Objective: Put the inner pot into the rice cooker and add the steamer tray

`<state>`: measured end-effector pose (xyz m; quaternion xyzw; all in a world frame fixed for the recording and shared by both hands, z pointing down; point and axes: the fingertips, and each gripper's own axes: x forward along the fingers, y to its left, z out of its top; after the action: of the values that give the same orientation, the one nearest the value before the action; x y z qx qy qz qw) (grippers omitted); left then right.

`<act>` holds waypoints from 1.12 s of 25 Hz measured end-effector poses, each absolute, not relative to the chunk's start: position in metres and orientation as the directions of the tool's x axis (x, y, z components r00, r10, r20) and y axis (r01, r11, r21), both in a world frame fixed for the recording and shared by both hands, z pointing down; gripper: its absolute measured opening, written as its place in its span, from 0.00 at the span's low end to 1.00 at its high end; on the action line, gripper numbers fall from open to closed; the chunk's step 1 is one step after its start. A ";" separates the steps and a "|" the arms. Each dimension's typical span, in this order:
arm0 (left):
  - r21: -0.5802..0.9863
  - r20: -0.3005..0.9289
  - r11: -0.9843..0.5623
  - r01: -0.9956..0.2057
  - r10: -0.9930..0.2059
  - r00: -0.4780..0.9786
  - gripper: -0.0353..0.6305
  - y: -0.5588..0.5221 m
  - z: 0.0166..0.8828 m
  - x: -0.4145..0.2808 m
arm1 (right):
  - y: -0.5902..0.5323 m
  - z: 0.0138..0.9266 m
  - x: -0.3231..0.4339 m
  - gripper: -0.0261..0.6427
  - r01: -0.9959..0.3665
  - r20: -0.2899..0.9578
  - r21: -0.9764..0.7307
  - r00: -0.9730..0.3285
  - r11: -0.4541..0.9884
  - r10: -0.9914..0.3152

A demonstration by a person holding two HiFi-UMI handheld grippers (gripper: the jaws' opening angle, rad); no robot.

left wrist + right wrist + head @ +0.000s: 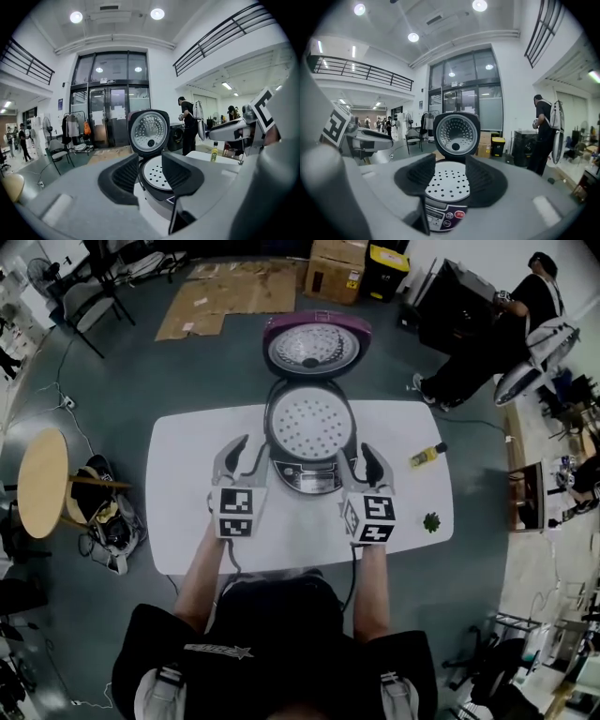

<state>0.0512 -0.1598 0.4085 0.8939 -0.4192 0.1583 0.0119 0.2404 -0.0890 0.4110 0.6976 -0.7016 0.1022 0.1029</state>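
While its lid (315, 349) gapes, cooker (305, 477) holds steamer tray (309, 424).

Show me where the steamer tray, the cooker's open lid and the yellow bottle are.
steamer tray (309, 423), head view, middle of its perforated surface
open lid (314, 350), head view, centre of its inner plate
yellow bottle (425, 456), head view, its body
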 end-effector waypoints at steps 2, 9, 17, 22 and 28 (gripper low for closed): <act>-0.117 0.272 -0.648 -0.753 -0.750 0.603 0.29 -0.154 0.401 0.039 | -0.081 0.402 0.229 0.34 -1.000 0.266 0.007 0.000 0.002 -0.964; -0.135 0.226 -0.649 -0.748 -0.756 0.615 0.26 -0.131 0.386 -0.005 | -0.050 0.373 0.181 0.32 -0.998 0.165 0.059 0.006 0.004 -0.986; -0.155 0.192 -0.669 -0.727 -0.742 0.642 0.24 -0.108 0.382 -0.048 | -0.026 0.367 0.132 0.31 -0.998 0.111 0.056 0.016 -0.010 -0.994; -0.152 0.161 -0.665 -0.731 -0.746 0.646 0.20 -0.095 0.379 -0.078 | -0.012 0.373 0.102 0.27 -0.999 0.098 0.051 0.024 -0.019 -0.995; -0.148 0.169 -0.644 -0.750 -0.764 0.623 0.14 -0.084 0.390 -0.114 | 0.005 0.388 0.076 0.18 -0.998 0.097 0.054 0.028 -0.023 -0.995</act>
<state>-0.1136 -0.0836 0.3904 0.9002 -0.4206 0.1085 -0.0313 0.0759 0.0048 0.3879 0.7149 -0.6970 0.0158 0.0535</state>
